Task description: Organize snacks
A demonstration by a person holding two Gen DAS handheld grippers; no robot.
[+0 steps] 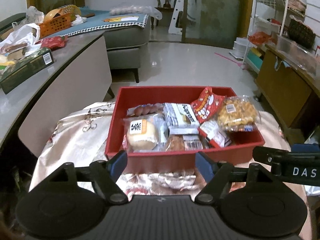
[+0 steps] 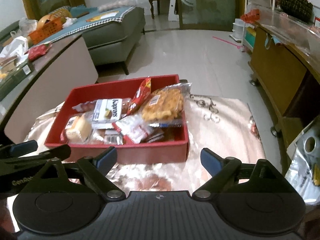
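A red tray (image 1: 140,94) (image 2: 84,92) sits on a table covered with a shiny floral cloth (image 1: 80,132) (image 2: 220,124). It holds several wrapped snacks: a round bun (image 1: 141,135) (image 2: 79,128), a white biscuit box (image 1: 181,116) (image 2: 108,110), a red packet (image 1: 208,105) (image 2: 142,94) and a clear pack of golden crisps (image 1: 237,113) (image 2: 164,104) leaning on the right wall. My left gripper (image 1: 162,165) is open and empty just before the tray's near wall. My right gripper (image 2: 158,159) is open and empty, near the tray's near right corner.
A grey counter (image 1: 66,64) at left carries a green box (image 1: 26,68), bags and an orange basket (image 1: 55,25). A grey sofa (image 1: 124,38) stands behind. A wooden cabinet (image 1: 280,88) stands at right. A foil-covered object (image 2: 308,160) lies at far right.
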